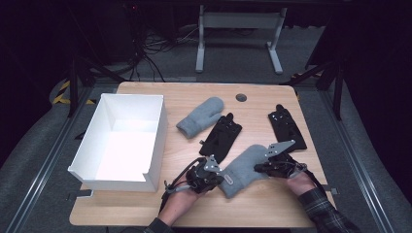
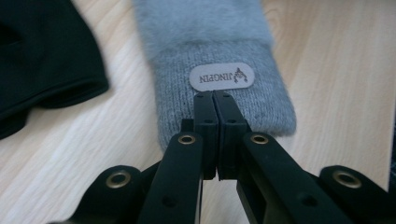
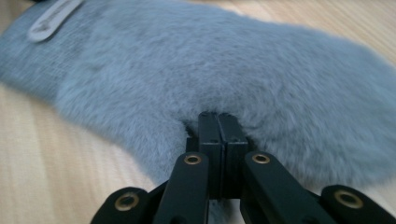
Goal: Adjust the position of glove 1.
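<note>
Mittens and gloves lie spread over a wooden table (image 1: 272,204). Left gripper (image 1: 214,180) has its jaws pressed together, their tips resting on the ribbed cuff of the near grey mitten (image 1: 241,170); just beyond those tips in the left gripper view sits a pale label (image 2: 222,77) sewn onto the cuff, and beyond the label the fuzzy part of the mitten begins. Whether any fabric is pinched between the shut jaws cannot be told from that view. Off to the left of this gripper in its own view lies a black glove (image 2: 42,60), close to the mitten's cuff but apart from it.

Right gripper (image 1: 260,167) is also closed tight, its tips pushed into the furry edge of the same mitten, about midway along its side; the fur bulges around the tips in the right gripper view, and whether a fold is caught between them cannot be told. So the mitten lies flat on the table between the two grippers, cuff at the left one, fuzzy body at the right one.

Farther from both grippers lie a second grey mitten (image 1: 200,116), the black glove and another black glove (image 1: 286,127) beyond the right gripper. A white box (image 1: 153,145) stands open beyond the left gripper's outer side.
</note>
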